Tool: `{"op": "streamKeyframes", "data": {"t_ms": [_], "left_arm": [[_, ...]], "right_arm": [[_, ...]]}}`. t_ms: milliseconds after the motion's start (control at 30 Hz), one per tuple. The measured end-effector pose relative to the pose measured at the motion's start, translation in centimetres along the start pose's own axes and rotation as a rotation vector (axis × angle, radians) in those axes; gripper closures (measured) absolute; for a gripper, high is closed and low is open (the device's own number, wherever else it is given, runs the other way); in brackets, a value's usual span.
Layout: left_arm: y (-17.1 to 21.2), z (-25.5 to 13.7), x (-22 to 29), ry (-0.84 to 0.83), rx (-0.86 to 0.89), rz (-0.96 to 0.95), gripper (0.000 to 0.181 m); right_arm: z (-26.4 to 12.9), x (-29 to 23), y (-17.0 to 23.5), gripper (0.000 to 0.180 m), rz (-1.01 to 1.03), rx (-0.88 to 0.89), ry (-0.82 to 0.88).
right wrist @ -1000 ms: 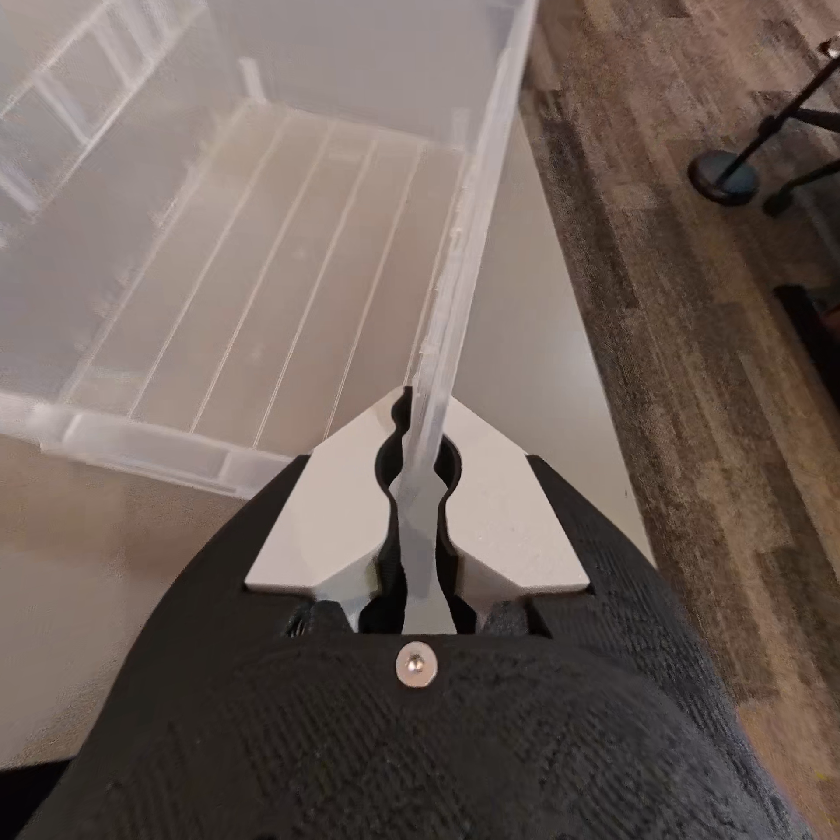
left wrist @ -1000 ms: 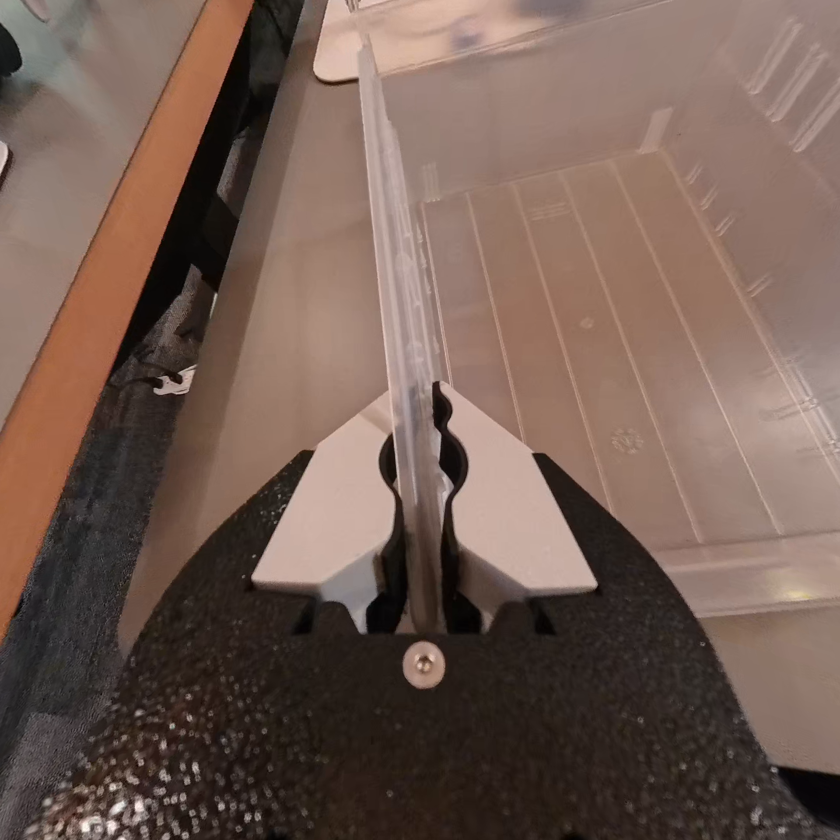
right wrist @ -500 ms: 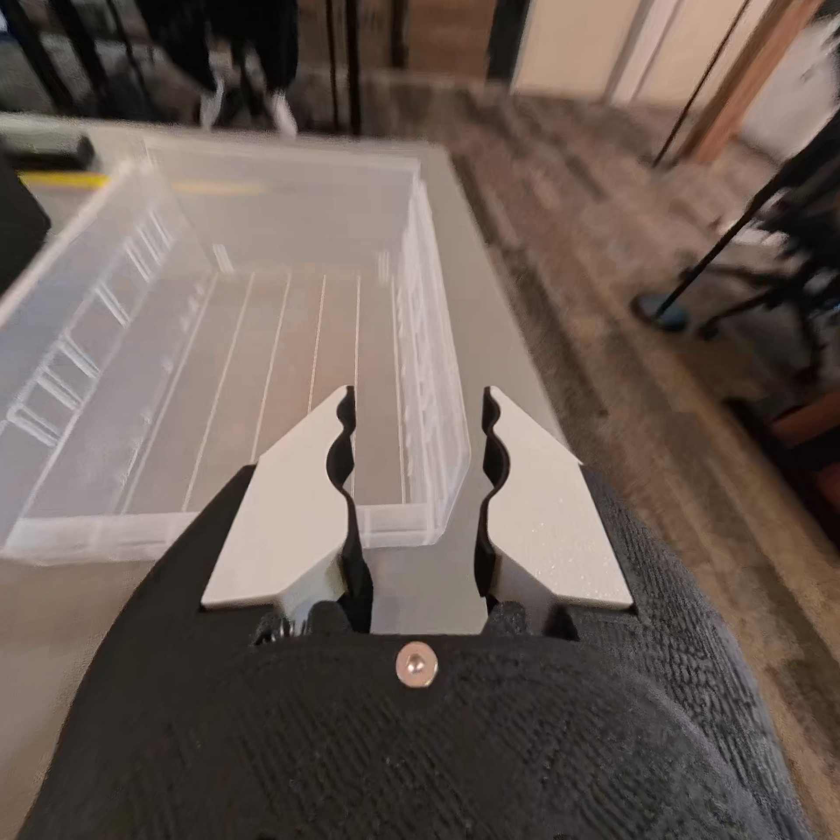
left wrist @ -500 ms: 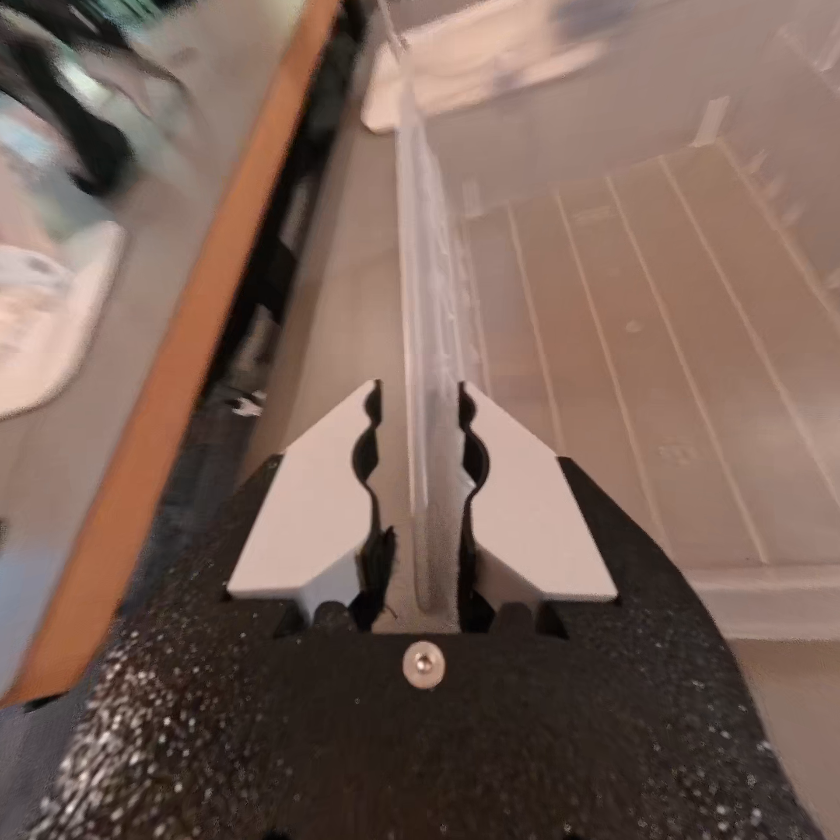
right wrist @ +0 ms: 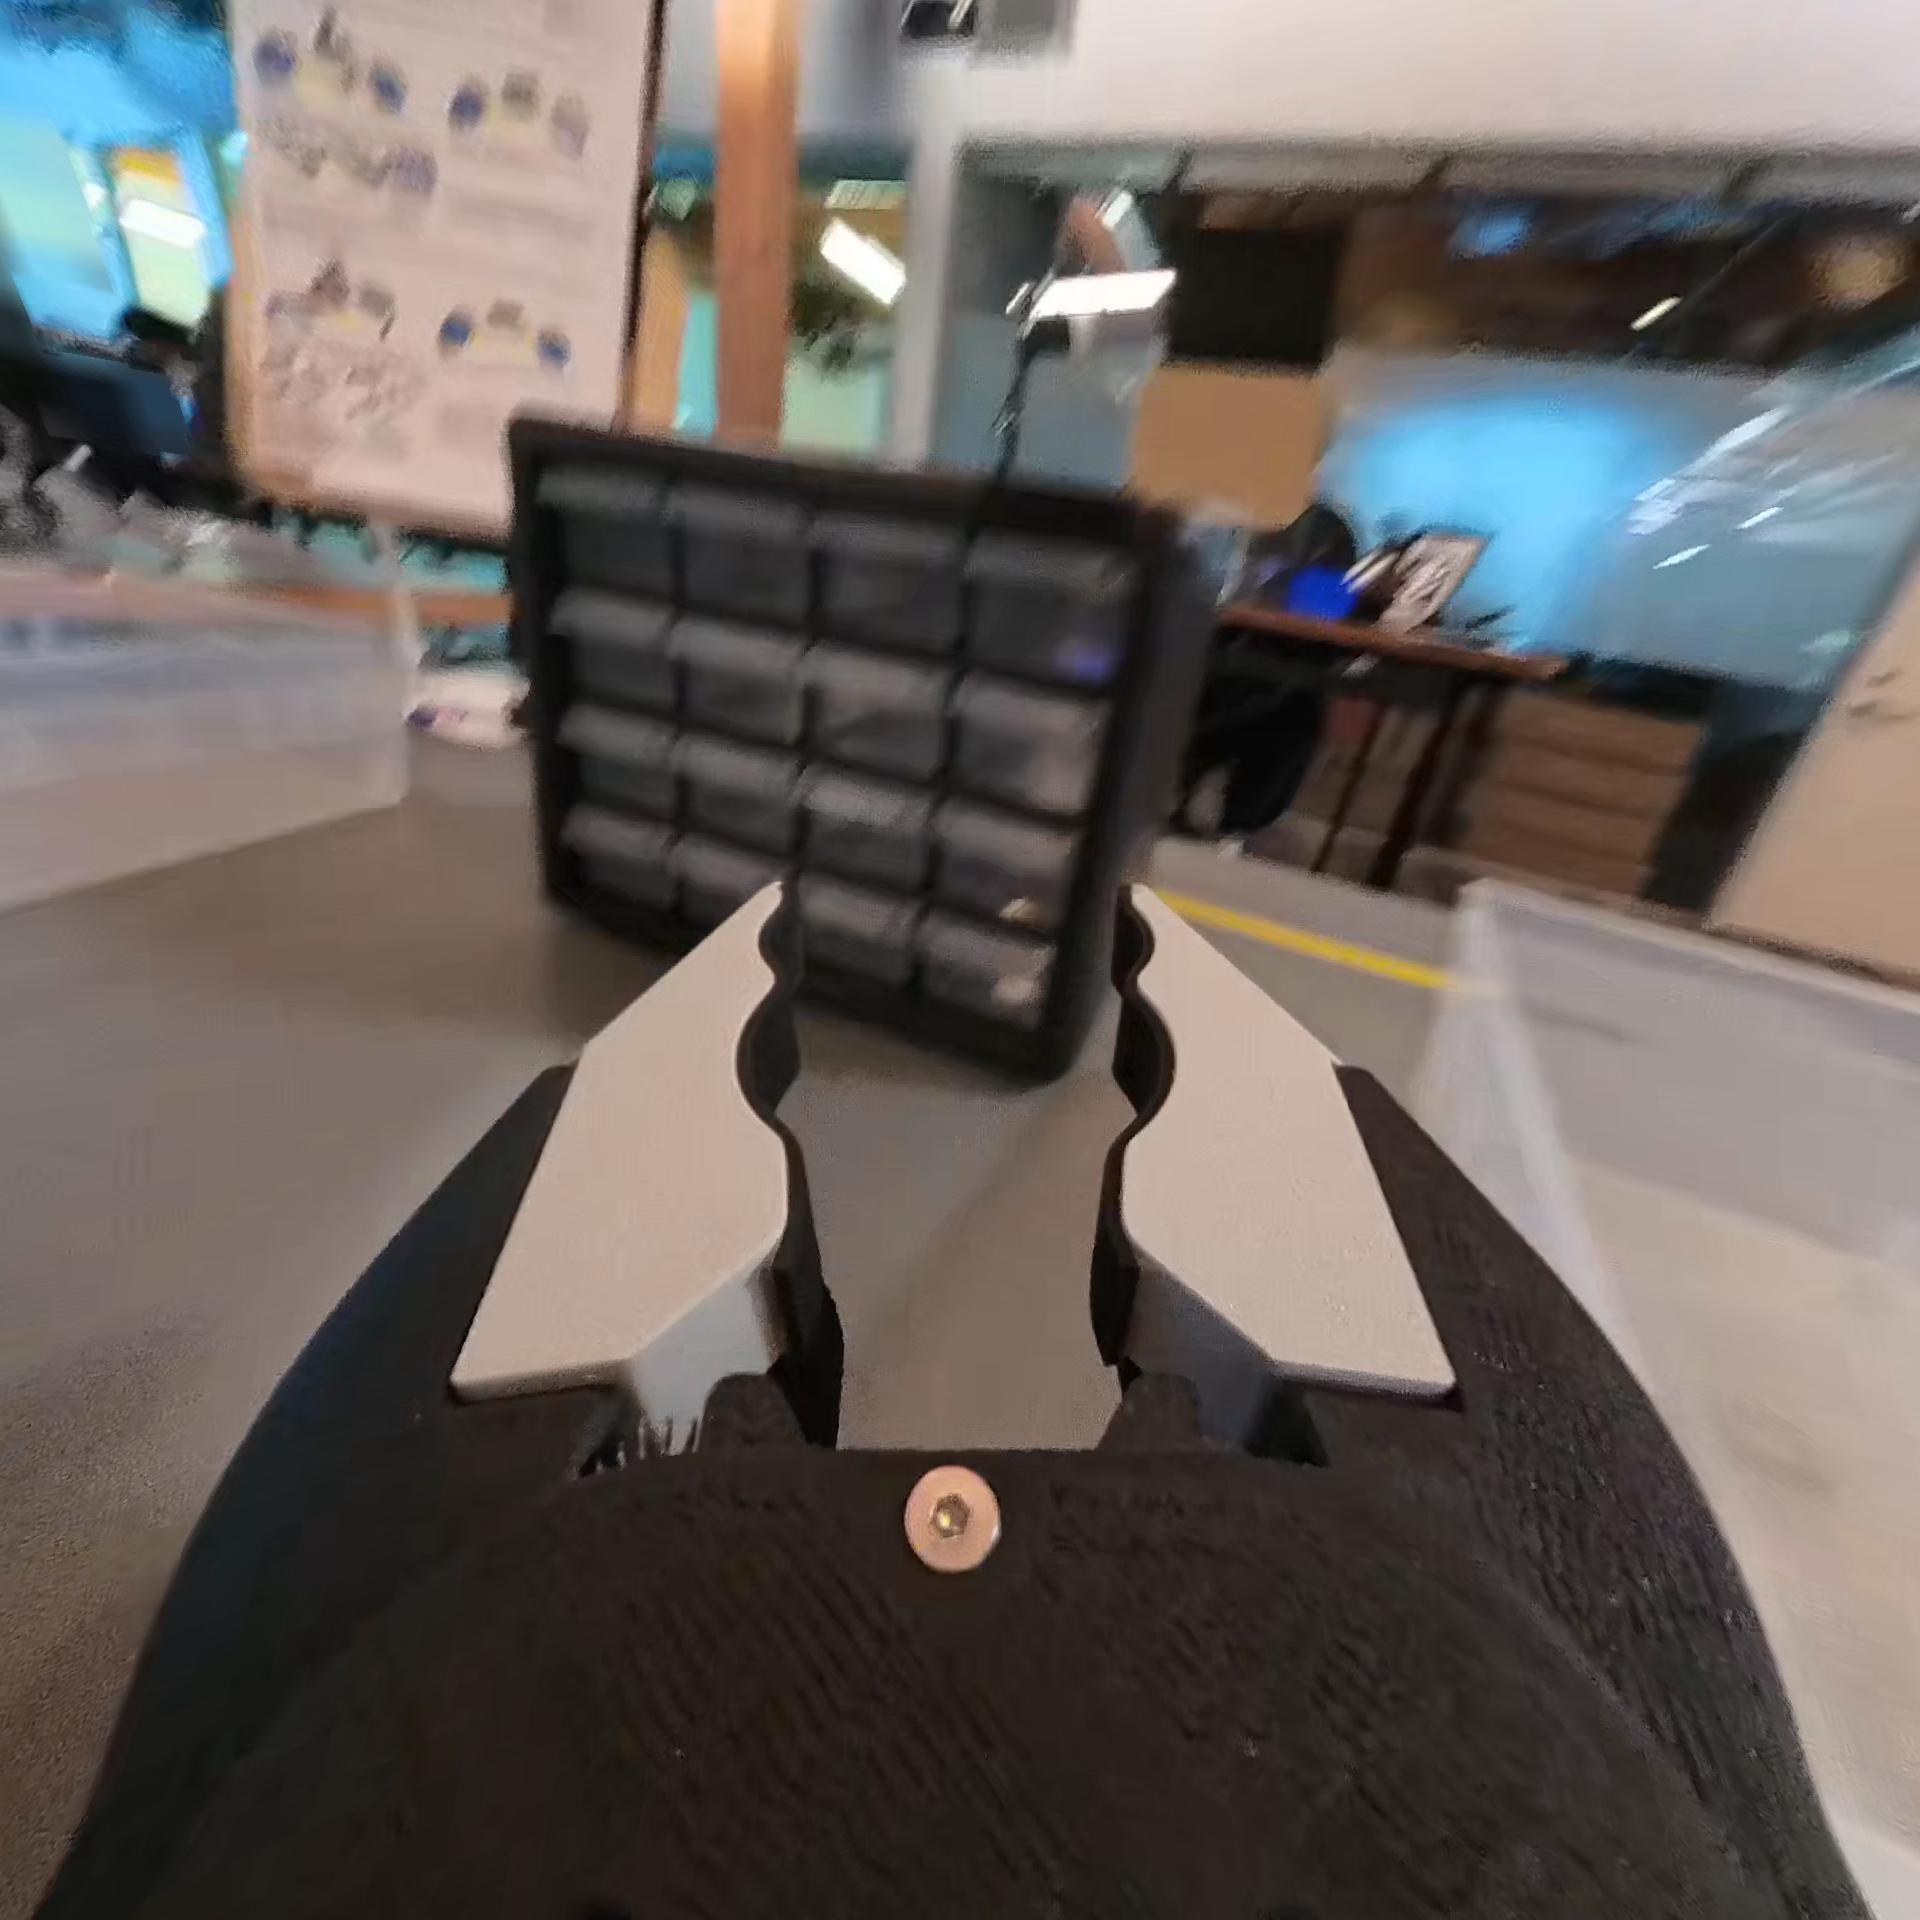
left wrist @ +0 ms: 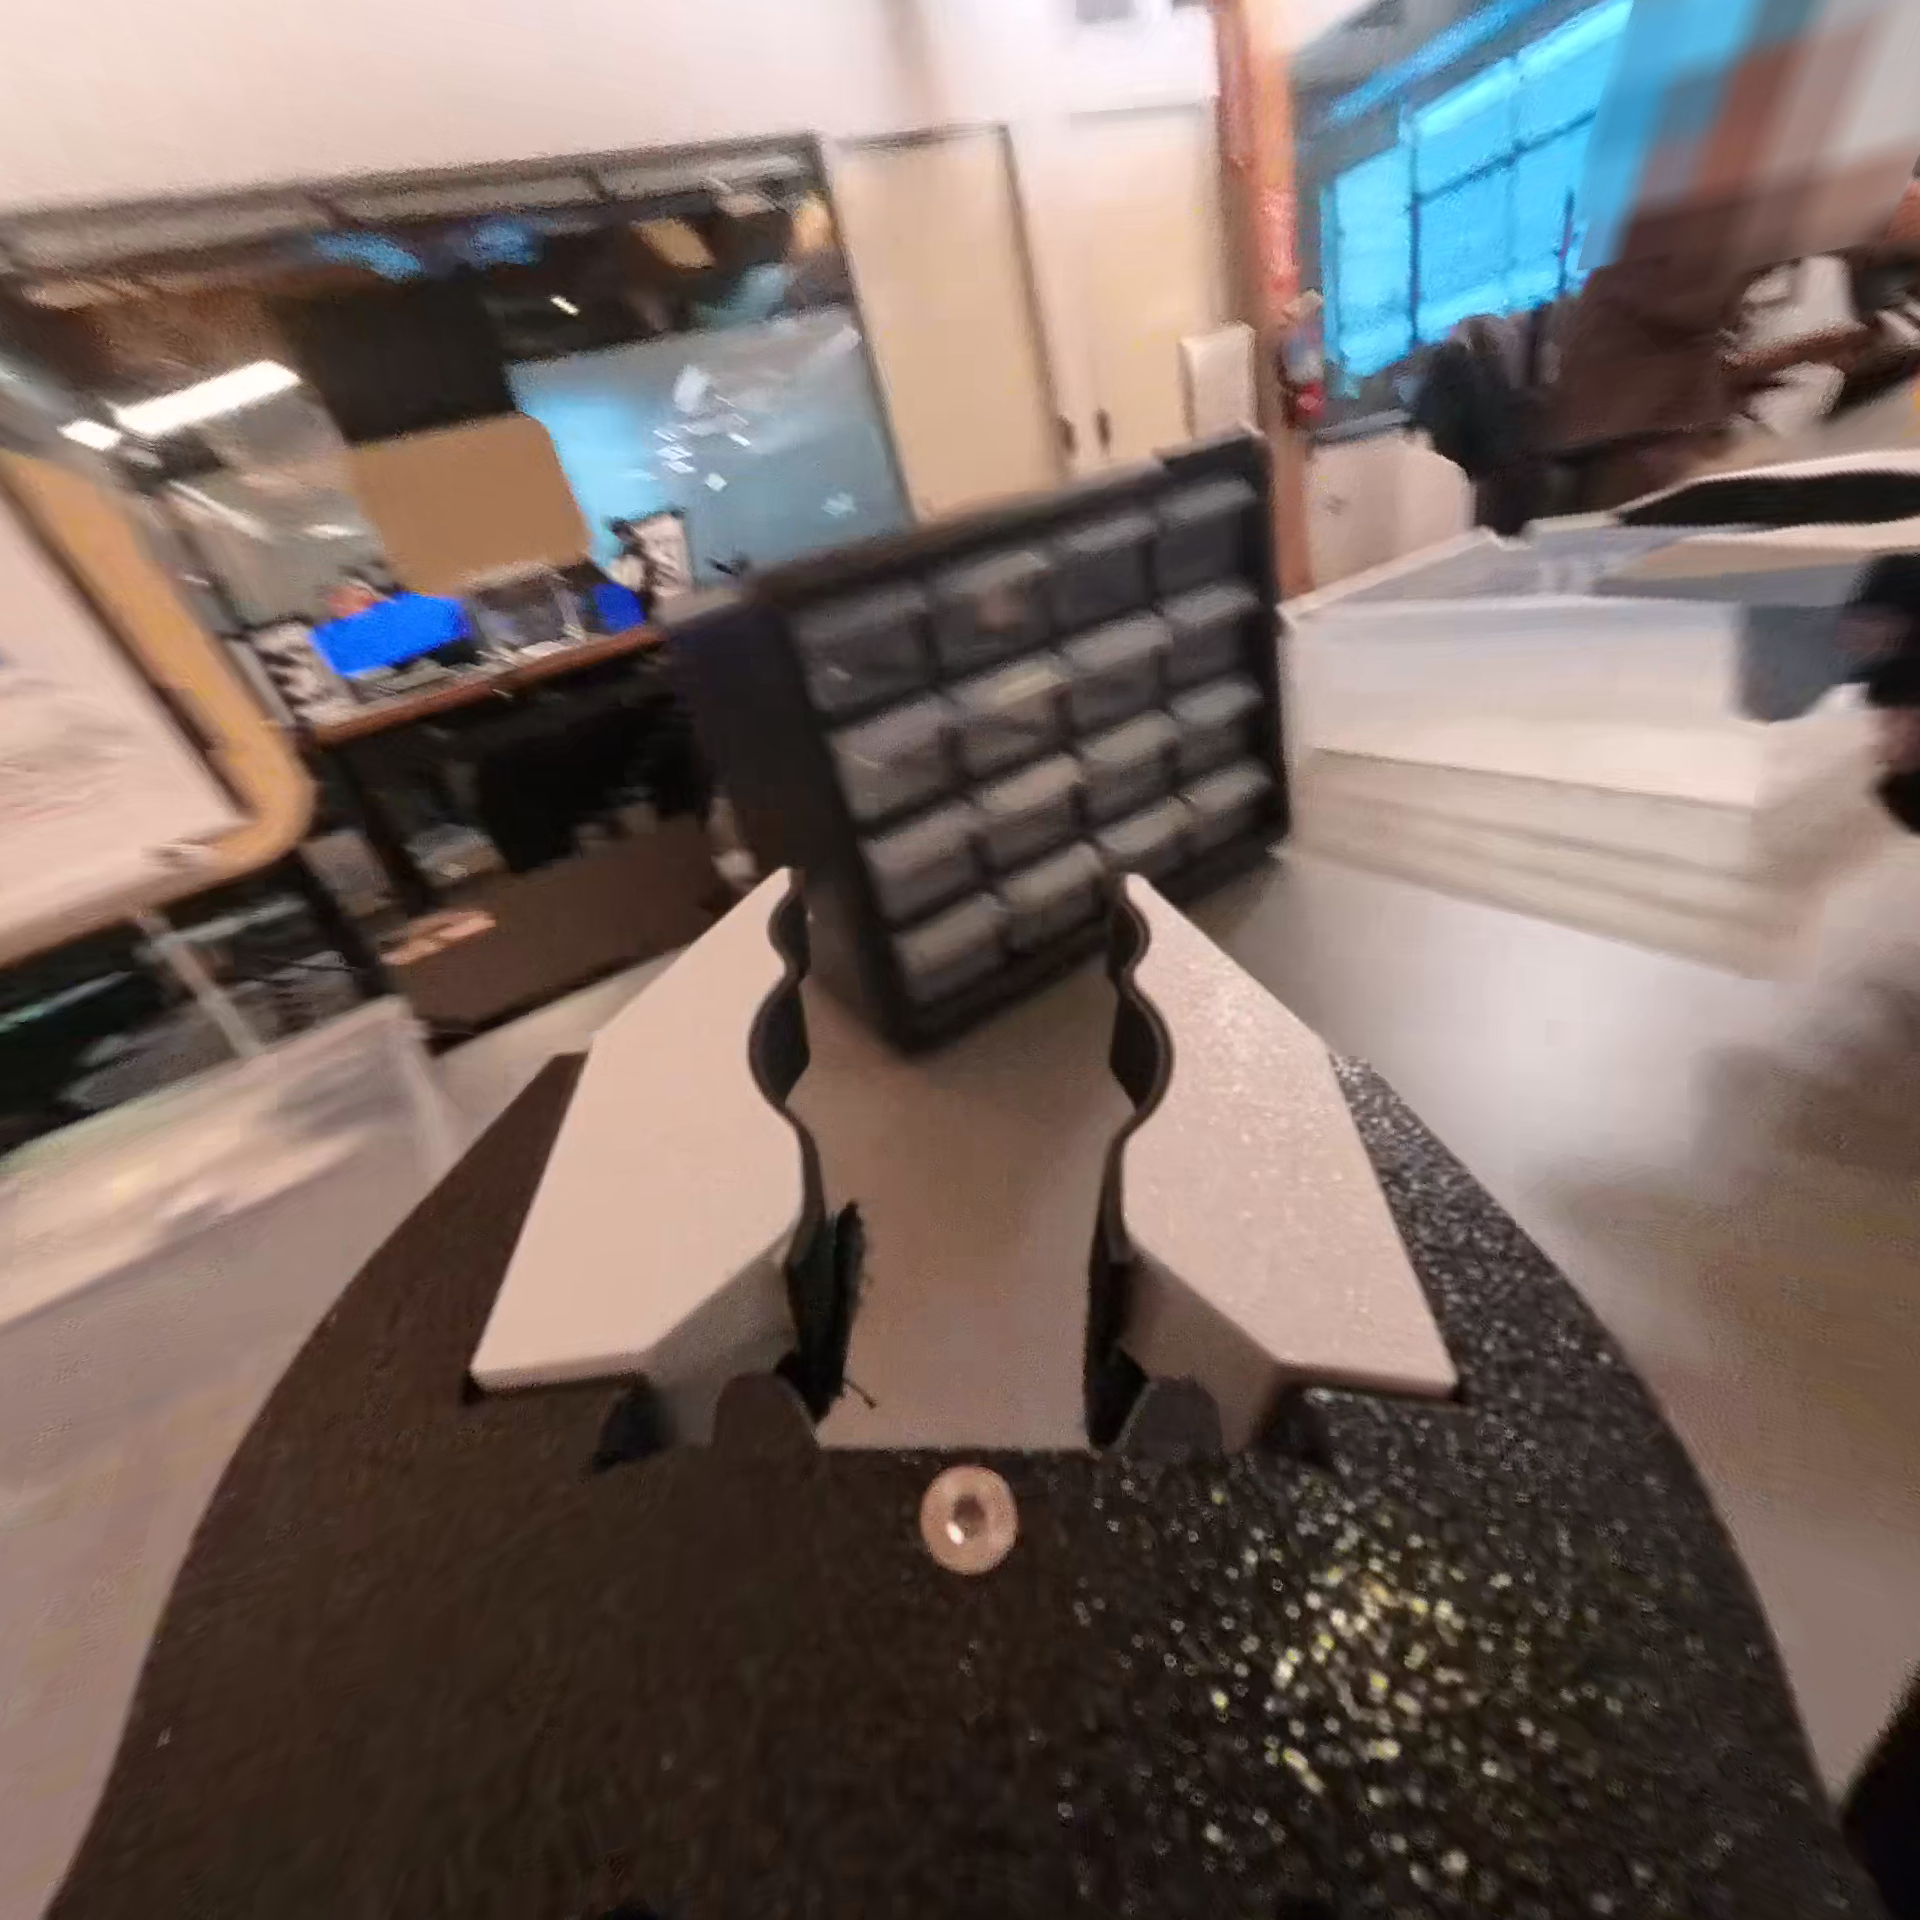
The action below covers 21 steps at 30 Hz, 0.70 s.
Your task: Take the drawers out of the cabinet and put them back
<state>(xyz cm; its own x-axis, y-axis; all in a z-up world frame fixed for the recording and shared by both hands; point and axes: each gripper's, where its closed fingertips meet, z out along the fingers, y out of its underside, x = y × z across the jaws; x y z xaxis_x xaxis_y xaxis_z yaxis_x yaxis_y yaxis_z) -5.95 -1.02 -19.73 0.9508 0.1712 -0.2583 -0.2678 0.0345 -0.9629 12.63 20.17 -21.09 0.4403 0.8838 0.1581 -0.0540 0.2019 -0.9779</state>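
A black cabinet [left wrist: 1023,727] with several rows of small translucent grey drawers stands upright on the grey table, all drawers seated in their slots. It also shows in the right wrist view [right wrist: 831,727]. My left gripper [left wrist: 956,904] is open and empty, pointing at the cabinet's lower drawers from a short distance. My right gripper [right wrist: 951,914] is open and empty, also pointing at the cabinet's bottom rows. Both views are blurred by motion.
A clear plastic bin sits on the table at the left in the left wrist view [left wrist: 208,1164] and at the right in the right wrist view [right wrist: 1683,1091]. White stacked trays [left wrist: 1558,748] stand right of the cabinet. Another clear container [right wrist: 197,717] stands far left.
Both grippers let go of the clear bin's side walls, opened, and swung up and away from it. They now face the black drawer cabinet.
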Motion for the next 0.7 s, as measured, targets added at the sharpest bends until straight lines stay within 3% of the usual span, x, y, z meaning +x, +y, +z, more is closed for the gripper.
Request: {"op": "streamKeyframes", "data": {"t_ms": [133,267,433,600,700], "left_arm": [[3.3,0.8,3.9,0.122,-0.056,-0.1,0.127],[2.1,0.8,3.0,0.116,-0.005,-0.191,0.129],[3.9,1.0,3.2,0.132,-0.063,-0.24,0.128],[2.3,1.1,3.6,0.204,-0.086,-0.518,0.116],[2.8,2.2,3.6,0.208,-0.187,-0.485,0.112]], "right_arm": [[1.1,-4.1,3.2,0.122,-0.06,-0.118,-0.163],[1.1,-3.9,2.9,0.122,-0.12,-0.113,-0.148],[1.0,-3.3,3.2,0.124,-0.12,-0.132,-0.141],[1.1,-3.3,3.9,0.126,-0.14,-0.167,-0.14],[1.5,-3.9,4.0,0.125,-0.119,-0.197,-0.155]]}}
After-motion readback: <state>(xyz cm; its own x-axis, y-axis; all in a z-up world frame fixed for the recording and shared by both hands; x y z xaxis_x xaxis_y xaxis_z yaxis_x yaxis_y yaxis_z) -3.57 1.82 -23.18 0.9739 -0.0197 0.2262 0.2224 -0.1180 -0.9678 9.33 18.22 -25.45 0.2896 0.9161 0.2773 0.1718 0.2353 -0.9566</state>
